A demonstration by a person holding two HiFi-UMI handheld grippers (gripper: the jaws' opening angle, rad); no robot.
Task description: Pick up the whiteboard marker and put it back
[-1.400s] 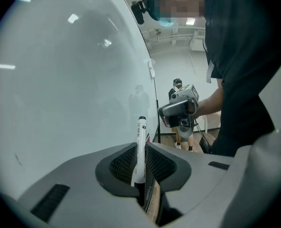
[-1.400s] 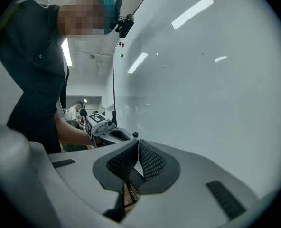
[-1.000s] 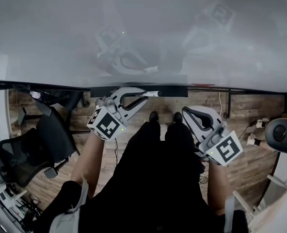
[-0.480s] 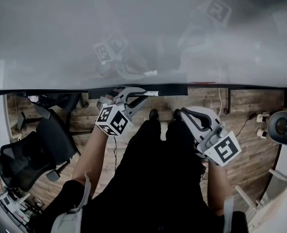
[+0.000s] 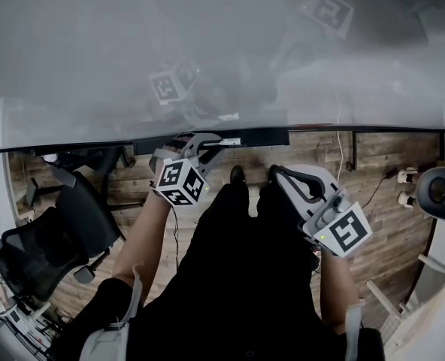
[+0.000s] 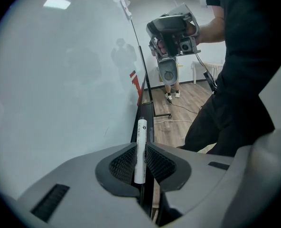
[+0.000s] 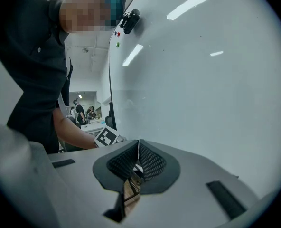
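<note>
Whiteboard marker point(image 6: 140, 150), a white barrel, sits pinched between the ribbed pads point(image 6: 123, 164) of the left gripper point(image 5: 216, 143), its far end sticking out past the fingertips. It lies along the black tray point(image 5: 260, 136) at the lower edge of the whiteboard point(image 6: 60, 80), just above it; whether it touches the tray cannot be told. To the right, the right gripper point(image 5: 275, 174) is held apart from the board and below the tray, its two jaws pressed together with nothing between them. Beyond it lies wooden floor point(image 5: 388, 164).
</note>
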